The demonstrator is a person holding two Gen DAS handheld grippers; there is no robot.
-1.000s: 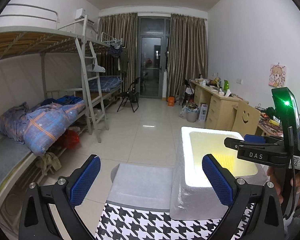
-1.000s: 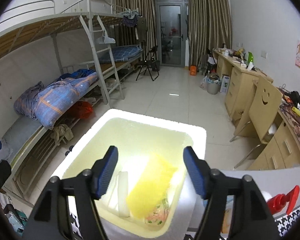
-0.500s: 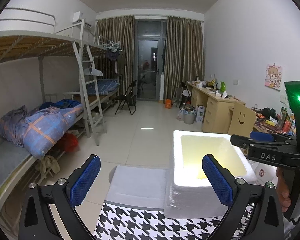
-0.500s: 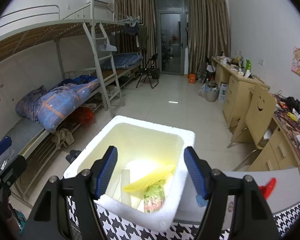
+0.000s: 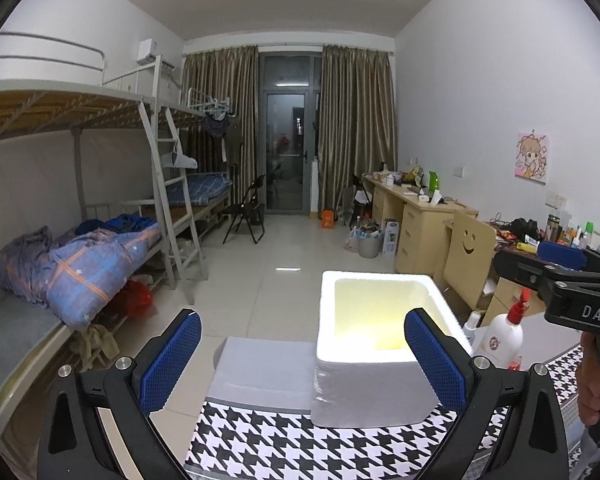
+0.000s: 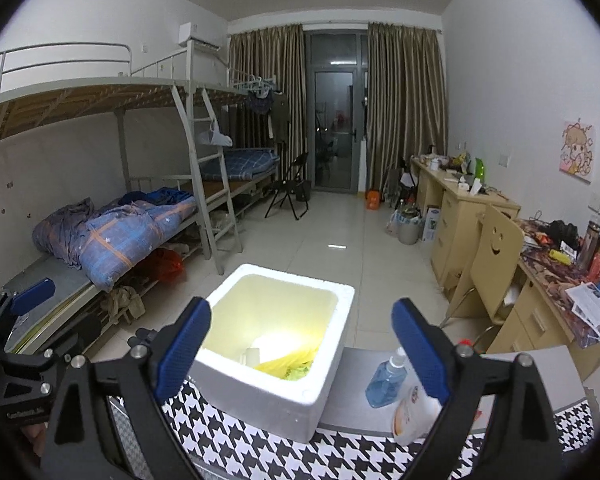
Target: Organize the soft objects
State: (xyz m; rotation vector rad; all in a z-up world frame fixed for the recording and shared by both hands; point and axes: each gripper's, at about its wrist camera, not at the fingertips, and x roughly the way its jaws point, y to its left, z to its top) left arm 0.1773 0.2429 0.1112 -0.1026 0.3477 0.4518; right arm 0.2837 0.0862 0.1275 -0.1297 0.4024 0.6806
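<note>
A white foam box (image 6: 276, 396) stands open on the houndstooth-covered table (image 6: 260, 452). In it lie a soft yellow piece (image 6: 288, 364), a patterned packet beside it and a small white roll (image 6: 253, 356). My right gripper (image 6: 300, 352) hovers above and short of the box. Its jaws are opening, with nothing between them. My left gripper (image 5: 302, 360) is open and empty, to the left of the same box (image 5: 380, 384). From that side the box's contents are hidden. One of the right gripper's blue pads (image 5: 560, 254) shows at the right edge.
A blue spray bottle (image 6: 384, 380) and a white bottle with a red cap (image 5: 500, 340) stand right of the box. A grey sheet (image 5: 264, 368) lies left of it. Beyond the table are a bunk bed (image 5: 100, 264), desks and a smiley-face chair (image 5: 470, 256).
Both grippers have drawn back and up from the box, the right one more. The right jaws stand wider than before. The yellow piece now lies low in the box.
</note>
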